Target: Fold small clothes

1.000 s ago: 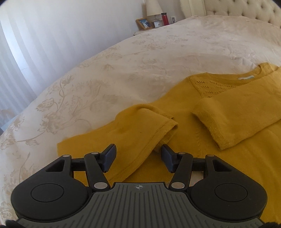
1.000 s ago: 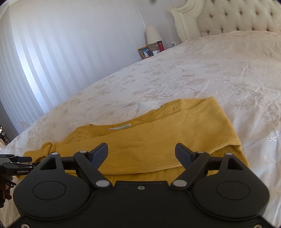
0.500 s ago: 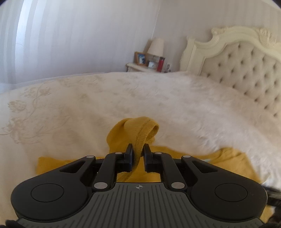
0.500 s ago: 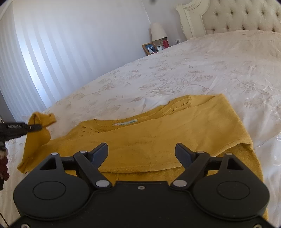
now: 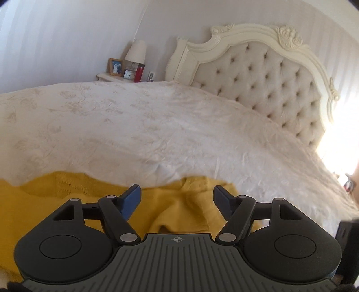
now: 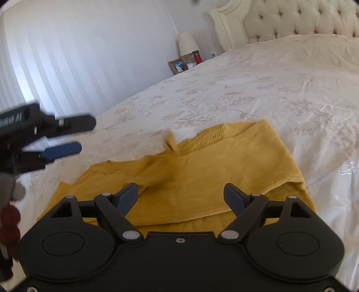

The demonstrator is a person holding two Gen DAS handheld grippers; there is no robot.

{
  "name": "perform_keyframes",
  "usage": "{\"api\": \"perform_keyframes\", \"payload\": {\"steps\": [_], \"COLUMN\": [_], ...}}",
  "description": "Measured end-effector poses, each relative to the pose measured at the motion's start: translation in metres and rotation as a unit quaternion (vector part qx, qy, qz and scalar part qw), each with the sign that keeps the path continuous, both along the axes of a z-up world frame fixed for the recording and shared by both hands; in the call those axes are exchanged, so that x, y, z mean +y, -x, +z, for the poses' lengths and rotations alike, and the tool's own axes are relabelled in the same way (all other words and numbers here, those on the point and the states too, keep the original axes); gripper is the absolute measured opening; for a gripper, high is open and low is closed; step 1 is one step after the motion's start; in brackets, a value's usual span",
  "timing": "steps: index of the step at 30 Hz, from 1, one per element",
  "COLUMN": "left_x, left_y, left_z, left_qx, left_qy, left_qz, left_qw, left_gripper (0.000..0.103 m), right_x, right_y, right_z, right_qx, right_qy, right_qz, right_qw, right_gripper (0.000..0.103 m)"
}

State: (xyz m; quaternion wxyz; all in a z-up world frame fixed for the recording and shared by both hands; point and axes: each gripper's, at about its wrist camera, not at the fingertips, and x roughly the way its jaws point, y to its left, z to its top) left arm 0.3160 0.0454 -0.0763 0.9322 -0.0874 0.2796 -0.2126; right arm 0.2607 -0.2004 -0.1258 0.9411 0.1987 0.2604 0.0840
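The left gripper (image 5: 177, 197) has just been opening, and its jaws now stand well apart with nothing between them; half a second ago they were pinched on the cuff of the yellow sweater's (image 6: 202, 177) left sleeve (image 6: 161, 166), which was lifted clear of the bed. That sleeve has been let go and now lies across the body of the sweater, its cuff (image 6: 170, 141) apparently still in the air at about 12 o'clock from the right gripper, though the blur makes that hard to judge. So the second sleeve looks folded inward, and I judge the next step to be folding the body itself. In the right wrist view the left gripper hangs at 9 o'clock, above the bedspread (image 6: 258, 94) and apart from the cloth. The right gripper (image 6: 180, 195) is wide open and empty, just above the sweater's near part. Farther off, at 12 o'clock, are the nightstand items and the tufted headboard (image 6: 298, 20).
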Motion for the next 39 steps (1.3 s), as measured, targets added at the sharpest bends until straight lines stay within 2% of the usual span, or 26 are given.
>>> {"api": "perform_keyframes", "payload": {"steps": [3, 5, 9, 12, 16, 20, 23, 26, 28, 32, 36, 39], "left_x": [0.013, 0.025, 0.062, 0.077, 0.097, 0.103, 0.114, 0.119, 0.118, 0.112, 0.112, 0.113], "left_y": [0.017, 0.024, 0.037, 0.046, 0.05, 0.054, 0.055, 0.056, 0.057, 0.058, 0.059, 0.059], "left_z": [-0.021, -0.031, -0.04, -0.043, -0.05, -0.055, -0.065, -0.07, -0.071, -0.073, -0.075, -0.076], "left_qx": [0.019, 0.032, 0.059, 0.063, 0.077, 0.073, 0.078, 0.074, 0.07, 0.062, 0.056, 0.056], "left_qy": [-0.065, -0.09, -0.078, -0.1, -0.082, -0.085, -0.051, -0.025, -0.026, -0.037, -0.038, -0.035], "left_qz": [0.027, 0.048, 0.106, 0.143, 0.179, 0.207, 0.219, 0.226, 0.229, 0.229, 0.227, 0.227], "left_qw": [0.9973, 0.9942, 0.9895, 0.9826, 0.9775, 0.9718, 0.9713, 0.9709, 0.9706, 0.9708, 0.9716, 0.9717], "left_gripper": [0.07, 0.07, 0.07, 0.07, 0.069, 0.07, 0.07, 0.07, 0.07, 0.072, 0.074, 0.074], "right_x": [-0.004, -0.005, -0.004, -0.002, 0.002, 0.006, 0.003, 0.0, -0.004, -0.011, -0.012, -0.007], "right_y": [-0.001, -0.001, -0.002, -0.002, -0.001, -0.004, -0.009, -0.021, -0.035, -0.056, -0.07, -0.081], "right_z": [-0.001, -0.002, -0.004, -0.005, -0.004, -0.002, 0.0, -0.004, -0.011, -0.022, -0.023, -0.024], "right_qx": [0.004, 0.006, 0.011, 0.013, 0.008, 0.002, 0.003, 0.02, 0.044, 0.075, 0.088, 0.11], "right_qy": [-0.015, -0.018, -0.02, -0.014, -0.003, 0.002, -0.02, -0.024, -0.026, -0.033, -0.051, -0.051], "right_qz": [-0.001, -0.002, 0.002, 0.007, 0.014, 0.024, 0.03, 0.025, 0.023, 0.011, 0.011, 0.012], "right_qw": [1.0, 1.0, 1.0, 1.0, 1.0, 1.0, 0.999, 0.999, 0.998, 0.997, 0.995, 0.993], "right_gripper": [0.085, 0.085, 0.085, 0.085, 0.085, 0.085, 0.085, 0.085, 0.085, 0.076, 0.072, 0.058]}}
